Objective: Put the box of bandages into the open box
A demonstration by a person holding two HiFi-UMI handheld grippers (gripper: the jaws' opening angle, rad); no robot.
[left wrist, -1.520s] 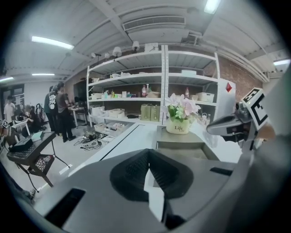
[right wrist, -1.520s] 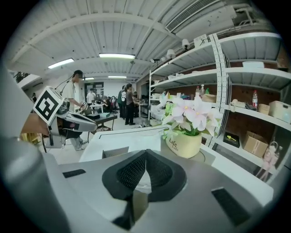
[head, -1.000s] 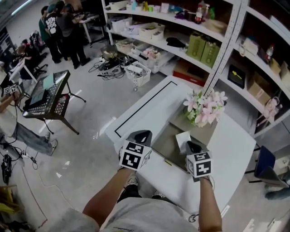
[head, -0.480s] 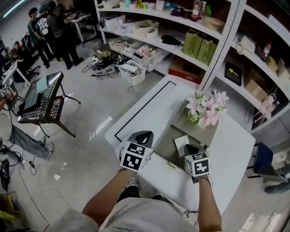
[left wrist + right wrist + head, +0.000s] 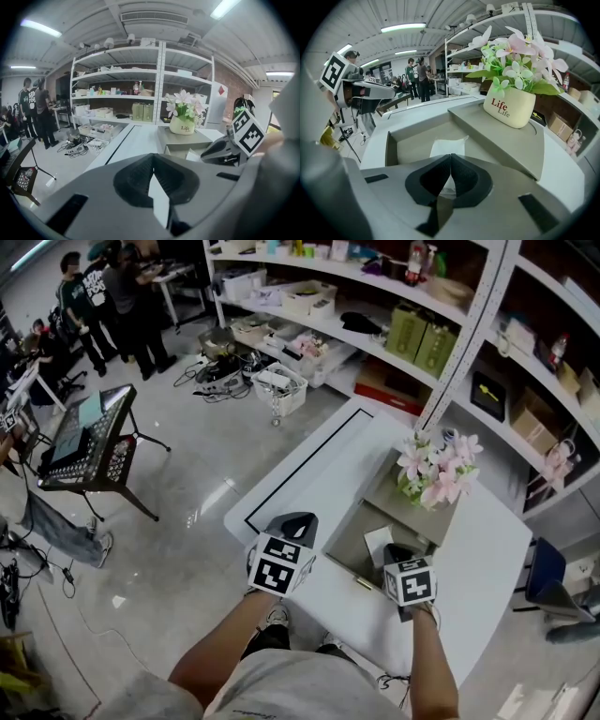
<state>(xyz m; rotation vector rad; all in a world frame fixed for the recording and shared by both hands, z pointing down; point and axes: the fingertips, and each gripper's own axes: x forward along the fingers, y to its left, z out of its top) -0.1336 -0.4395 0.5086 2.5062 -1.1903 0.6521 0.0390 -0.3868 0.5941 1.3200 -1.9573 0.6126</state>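
Looking down from the head view, a person stood at a long white worktop (image 5: 314, 460) with a pair of grey tongs in each hand. The left tongs (image 5: 292, 523) were clenched on nothing, jaws pressed together at the tips, and hung over the worktop's near edge. The right tongs (image 5: 397, 552) were also clenched and empty, with their tips poised over the near side of a shallow open grey box (image 5: 401, 133) of card or plastic.

A small white cardboard box of bandages (image 5: 448, 146) lay flat on the floor of that open grey box. It was straight ahead of the right tongs, just past and below their tips. They seemed not to touch it, though the gap was hard to judge. Its long axis appeared to run away from the right tongs, roughly along their line of sight.

From the left tongs the box of bandages lay ahead and well to the right, so the right tongs were clearly the nearer. Judging by its place, the putting-in looked done, and any re-grip would fall to the right side.

Beyond and to the right of the right tongs, a cream pot of pink and white flowers (image 5: 511, 105) stood upright on the flat grey lid (image 5: 497, 136).
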